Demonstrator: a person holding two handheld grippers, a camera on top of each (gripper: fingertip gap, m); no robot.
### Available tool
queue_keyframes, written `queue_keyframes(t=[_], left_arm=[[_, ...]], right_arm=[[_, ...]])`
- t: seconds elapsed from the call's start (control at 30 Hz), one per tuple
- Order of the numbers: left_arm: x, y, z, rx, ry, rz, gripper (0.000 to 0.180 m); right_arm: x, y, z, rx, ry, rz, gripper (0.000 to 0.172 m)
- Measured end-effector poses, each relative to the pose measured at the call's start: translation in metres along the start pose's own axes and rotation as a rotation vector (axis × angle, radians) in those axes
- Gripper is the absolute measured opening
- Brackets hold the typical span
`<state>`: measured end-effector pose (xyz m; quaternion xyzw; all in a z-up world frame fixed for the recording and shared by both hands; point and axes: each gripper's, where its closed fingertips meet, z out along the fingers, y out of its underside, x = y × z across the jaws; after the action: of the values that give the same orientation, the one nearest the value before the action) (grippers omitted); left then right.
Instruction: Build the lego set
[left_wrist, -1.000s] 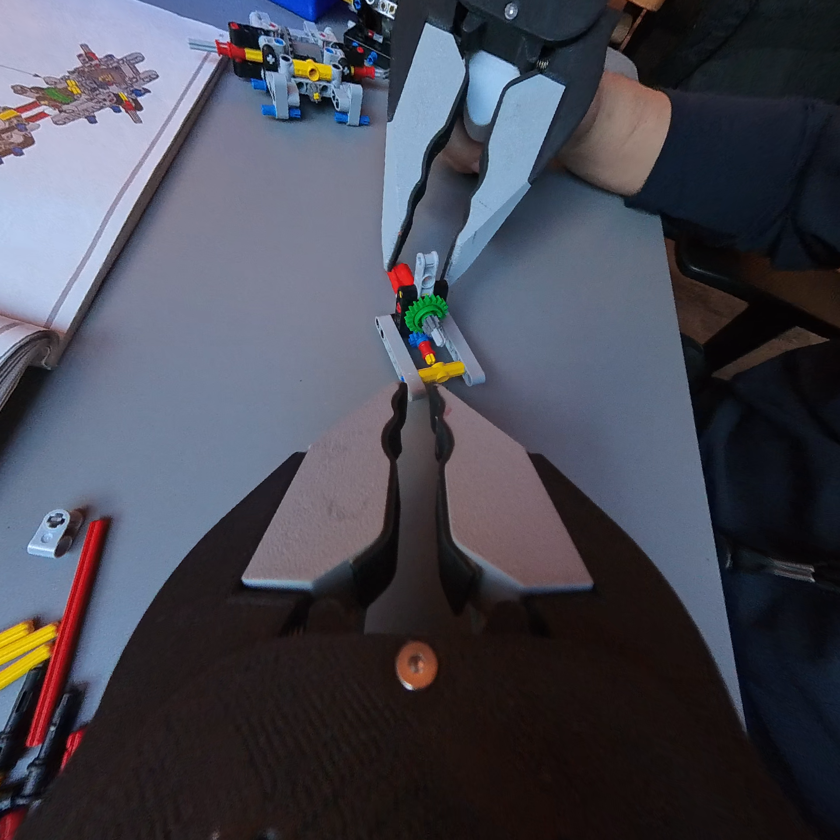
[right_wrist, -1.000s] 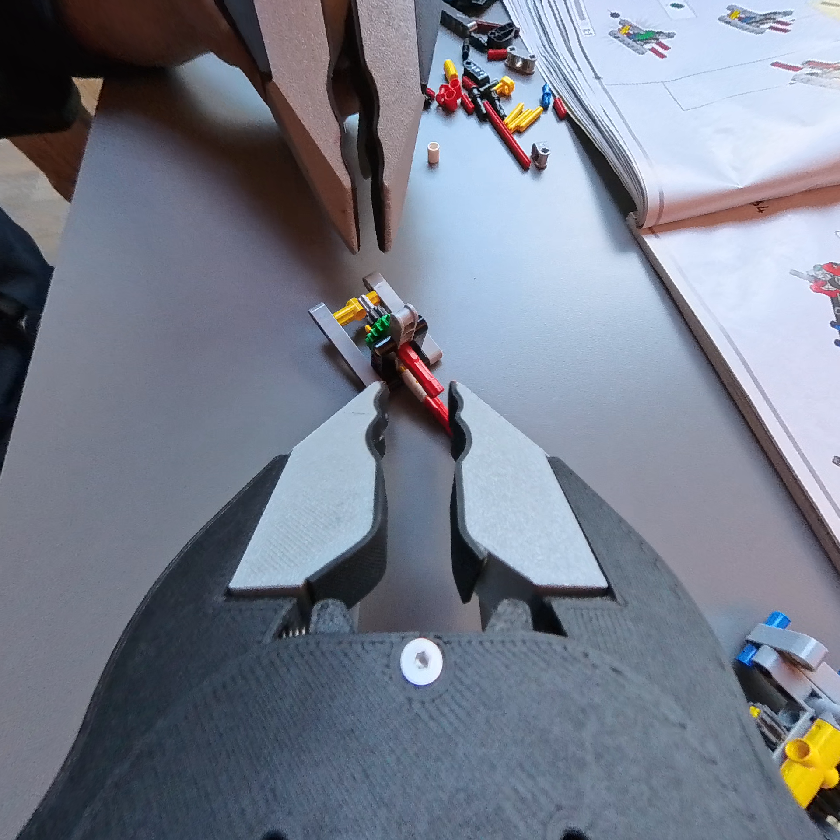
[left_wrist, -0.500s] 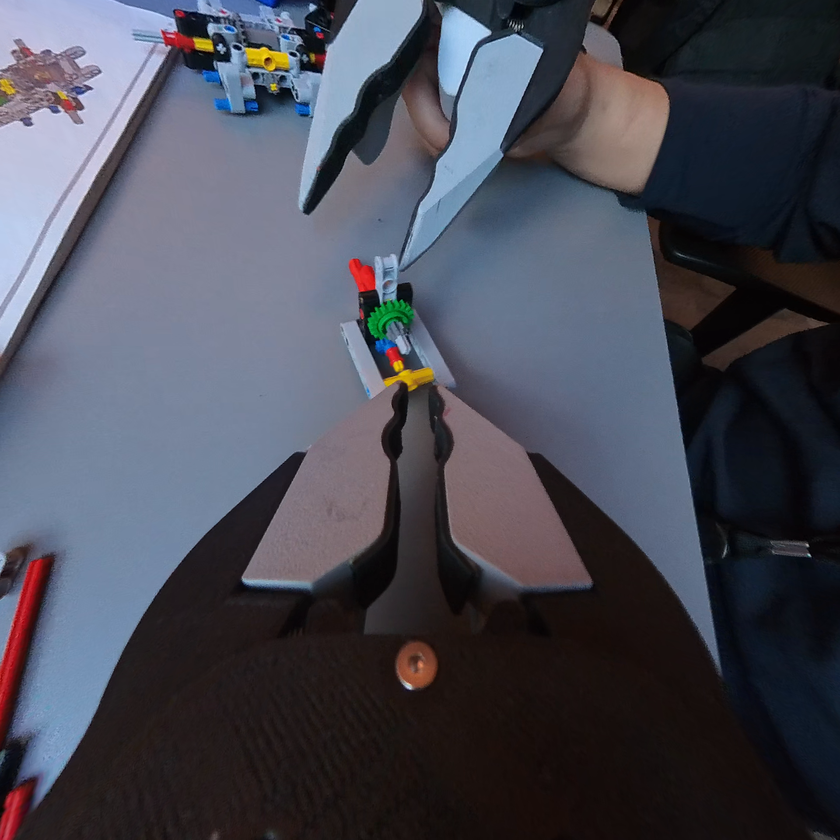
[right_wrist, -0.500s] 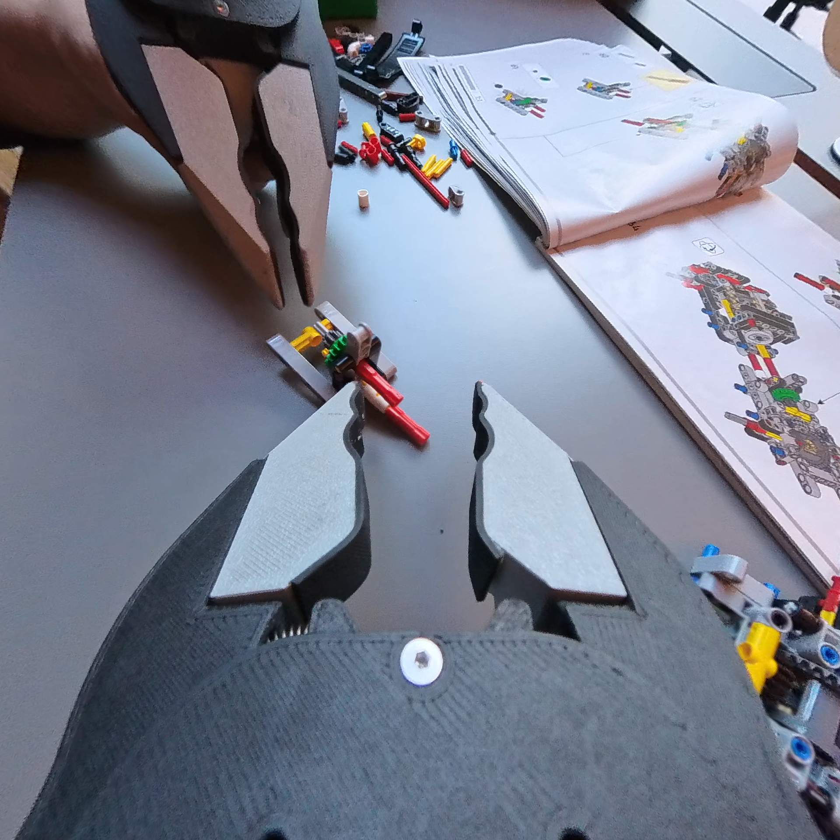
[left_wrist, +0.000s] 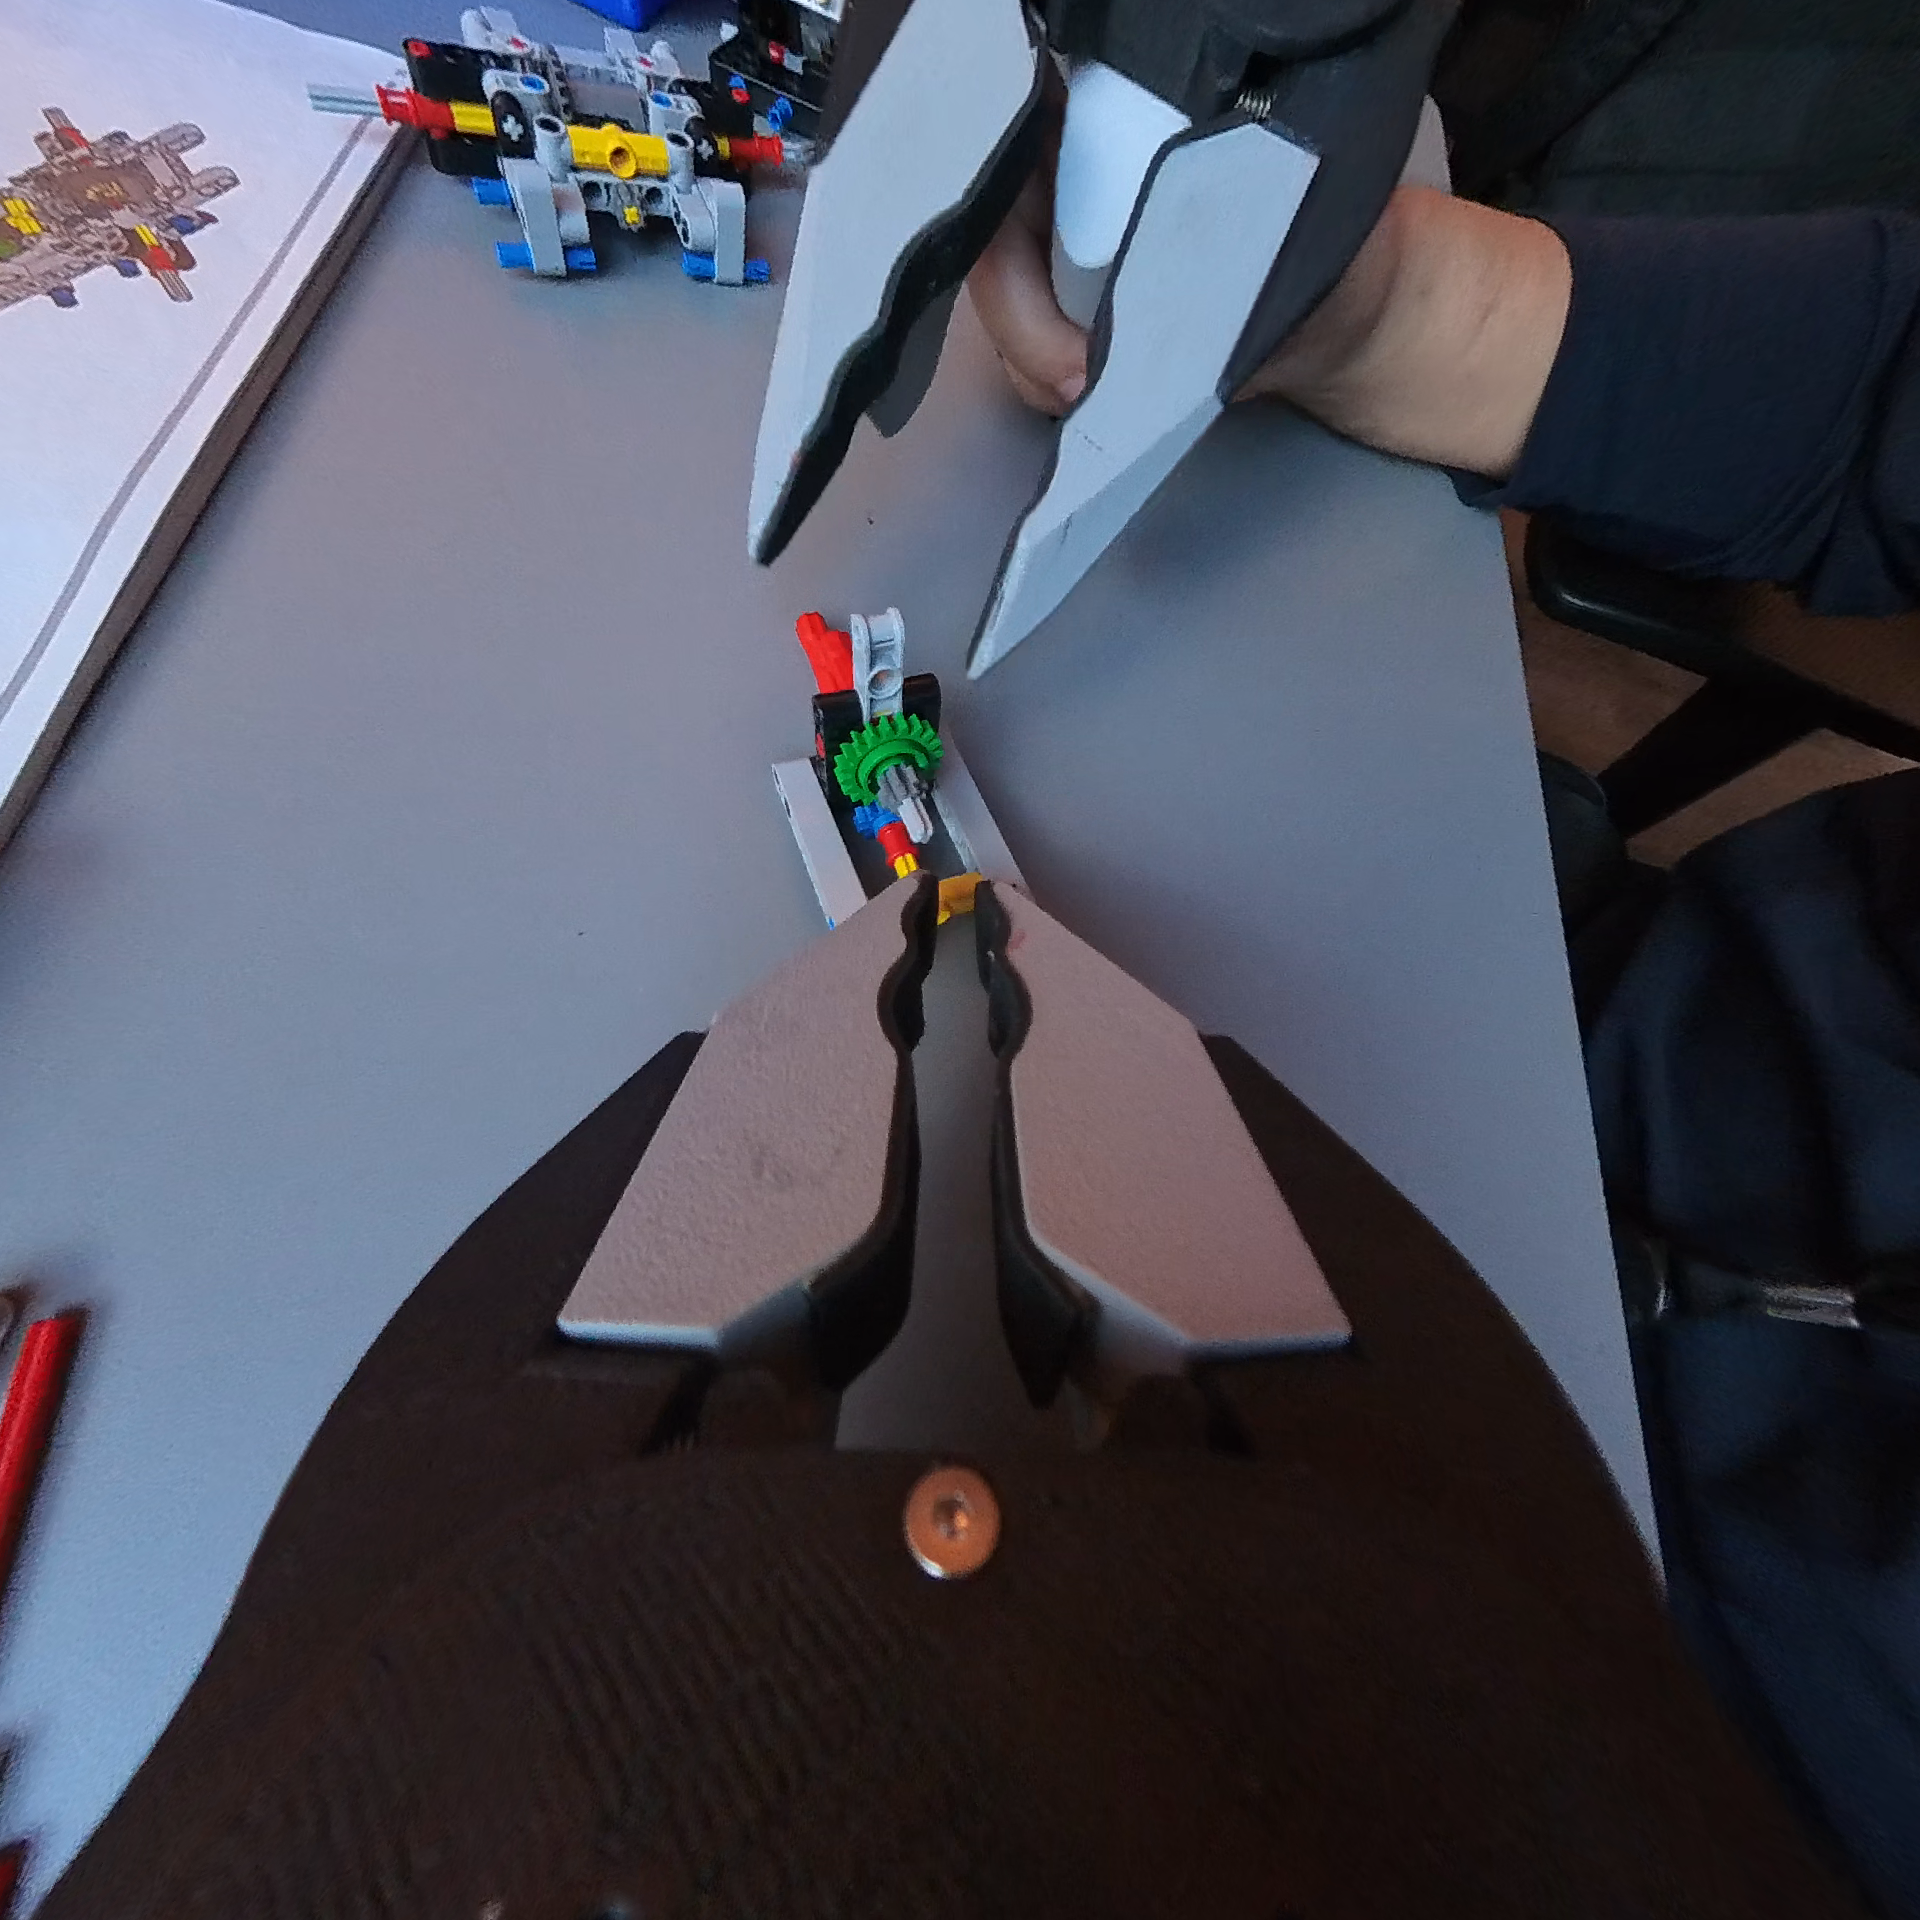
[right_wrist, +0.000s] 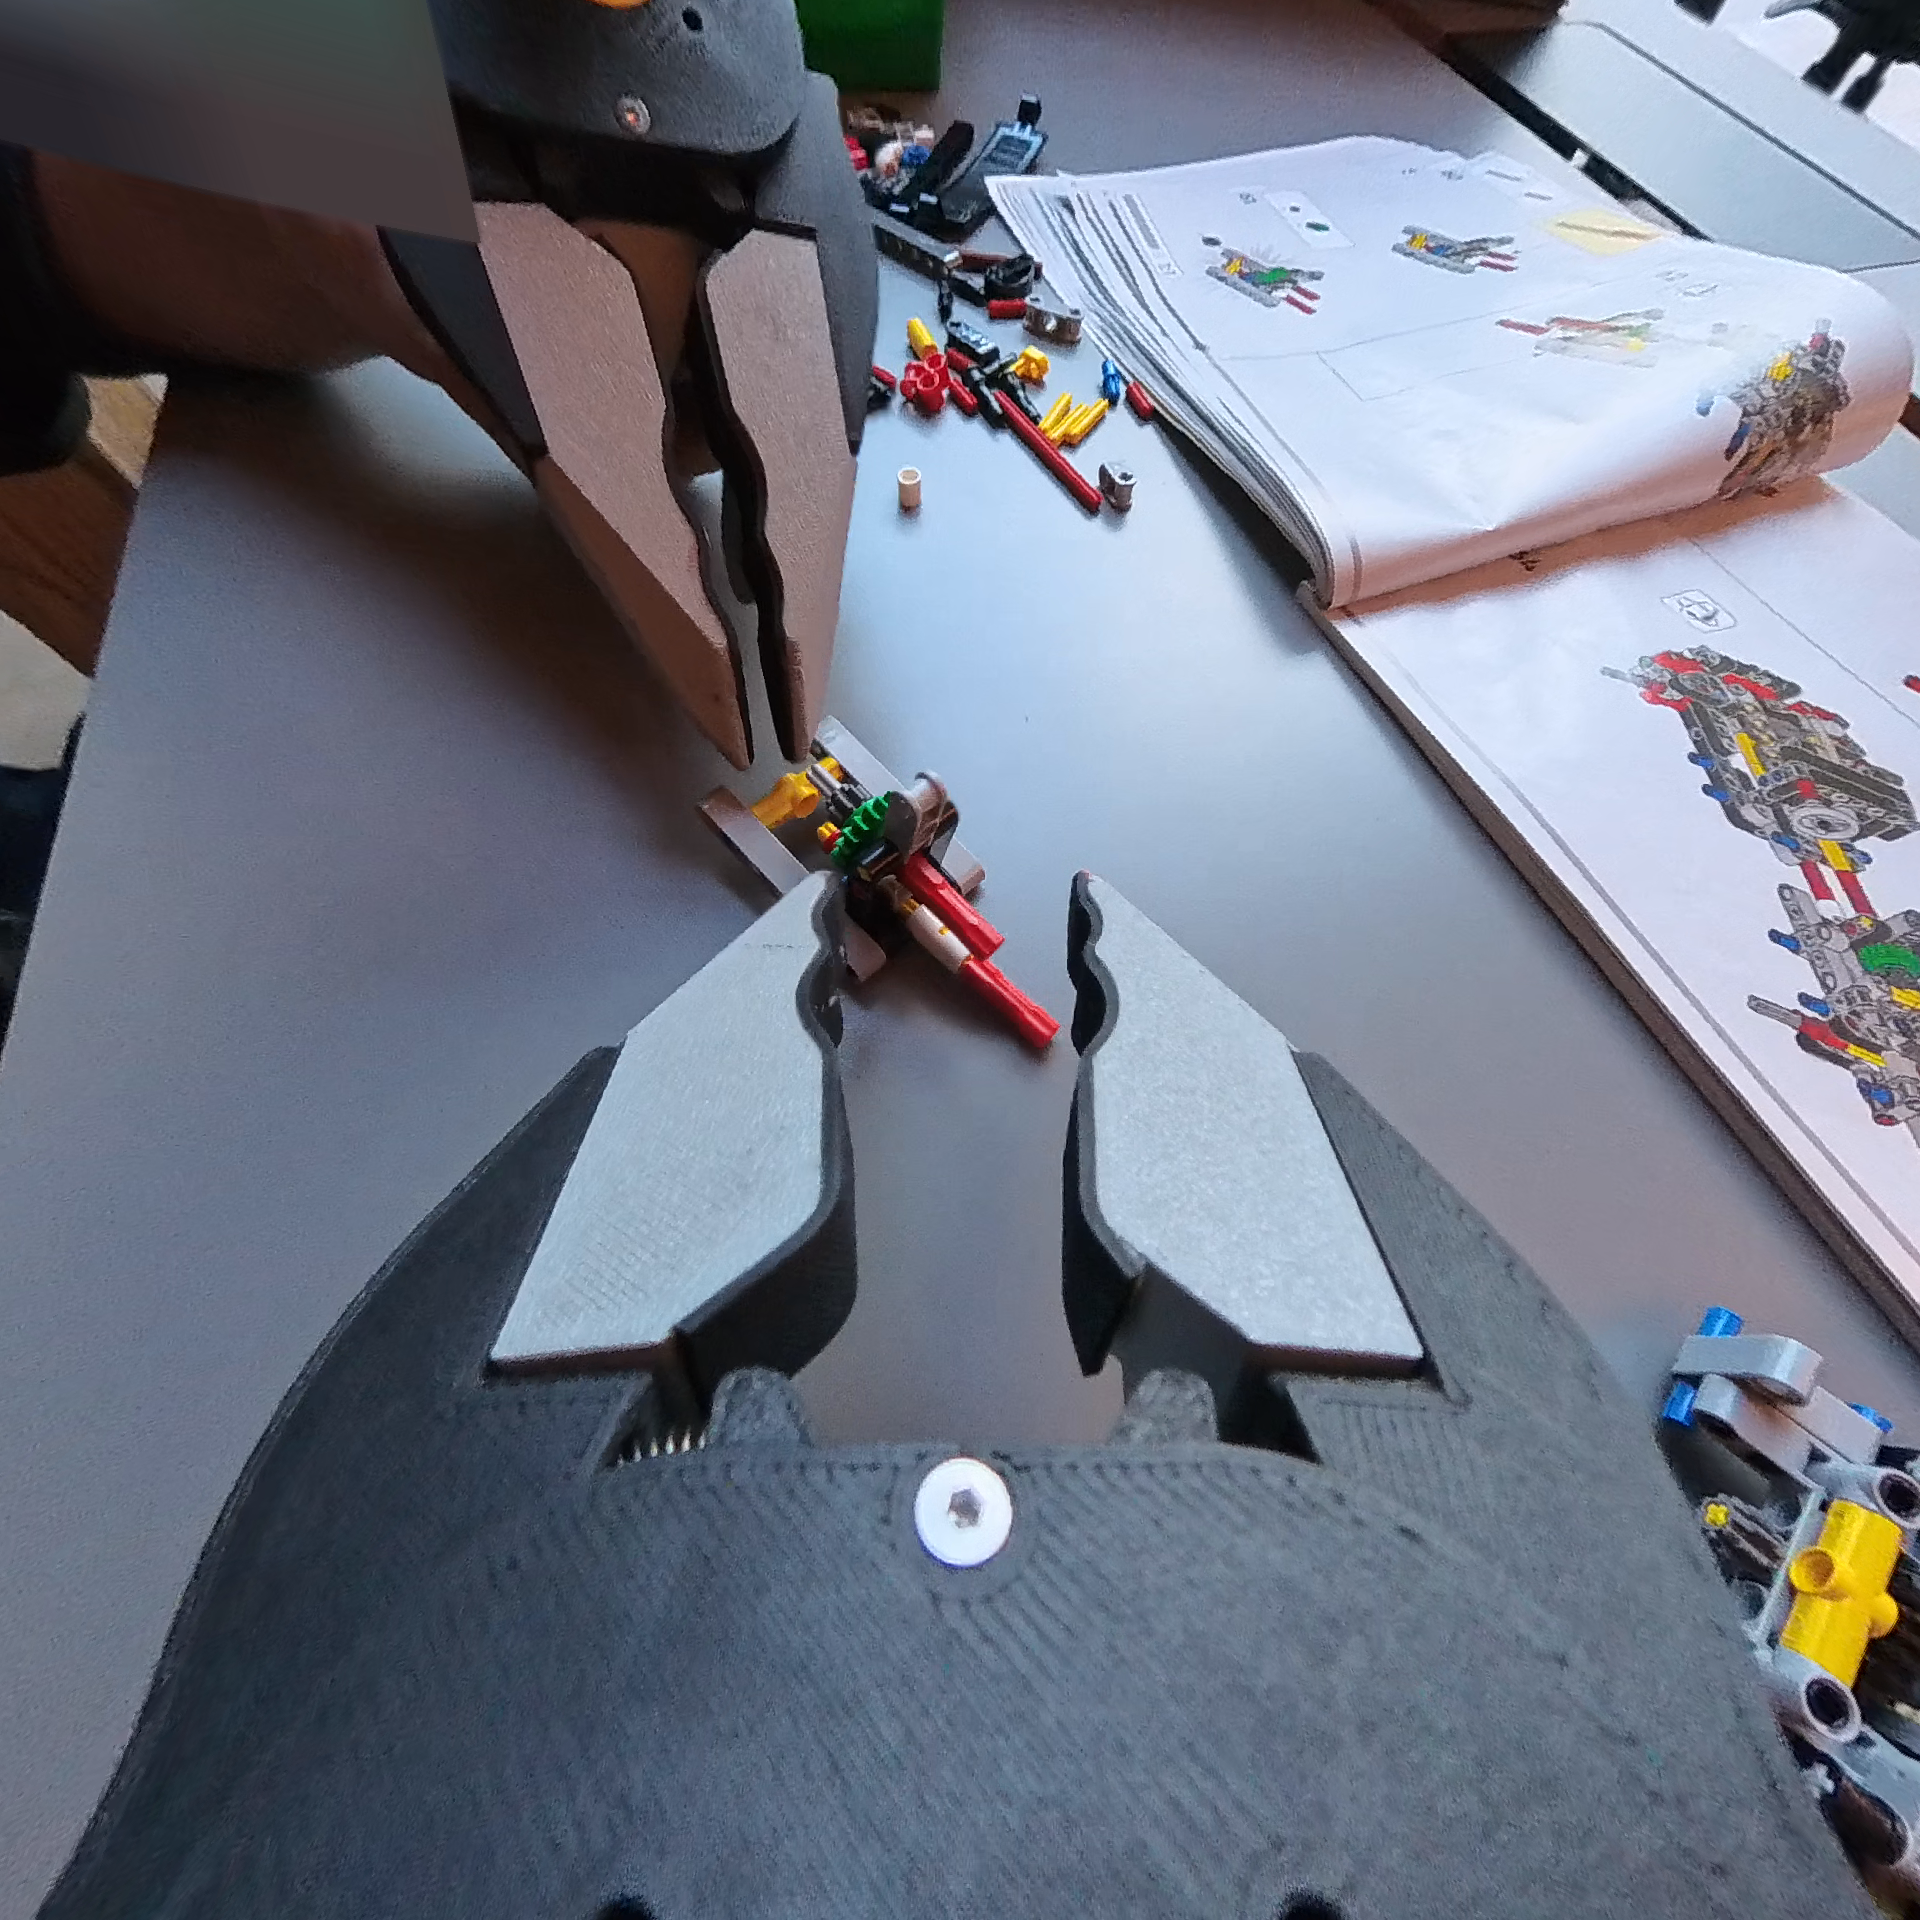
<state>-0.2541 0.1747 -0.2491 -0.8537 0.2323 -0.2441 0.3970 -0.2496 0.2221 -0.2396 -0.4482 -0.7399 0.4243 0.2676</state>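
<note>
A small brick assembly (left_wrist: 883, 769) with a green gear, grey beams and a yellow connector (right_wrist: 784, 802) lies on the grey table (left_wrist: 416, 831). It also shows in the right wrist view (right_wrist: 883, 842). My left gripper (left_wrist: 951, 894) is shut, with its tips right over the yellow connector end; it also shows in the right wrist view (right_wrist: 769, 753). My right gripper (right_wrist: 951, 888) is open at the other end. The assembly's red axles (right_wrist: 997, 987) lie between its fingers without being pressed. The left wrist view shows the right gripper (left_wrist: 871, 613) open.
An open instruction booklet (right_wrist: 1507, 343) lies along the table's side and also shows in the left wrist view (left_wrist: 125, 260). A larger brick assembly (left_wrist: 592, 156) stands nearby. Loose small parts (right_wrist: 1018, 395) lie beyond the left gripper. The table edge (left_wrist: 1538, 831) is close. Some 6 centimeters of space lies between my two pairs of fingers.
My right gripper has opened wider and drawn back and up from the red axles. My left gripper has edged forward over the yellow connector, its tips a little closer. The assembly stays on the table.
</note>
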Motion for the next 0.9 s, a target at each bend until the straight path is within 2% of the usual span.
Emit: queue_keyframes(t=[0.43,0.73,0.9], left_arm=[[-0.005,0.002,-0.005,0.005,-0.012,-0.012,0.003],[-0.006,0.003,-0.003,-0.006,-0.026,-0.016,0.004],[-0.003,-0.007,-0.004,0.012,-0.032,-0.015,0.006]], right_arm=[[0.009,-0.004,-0.002,0.029,0.021,0.042,0.038],[0.021,0.000,-0.010,0.033,0.137,0.159,0.041],[0.005,0.002,-0.006,0.002,0.142,0.120,0.039]])
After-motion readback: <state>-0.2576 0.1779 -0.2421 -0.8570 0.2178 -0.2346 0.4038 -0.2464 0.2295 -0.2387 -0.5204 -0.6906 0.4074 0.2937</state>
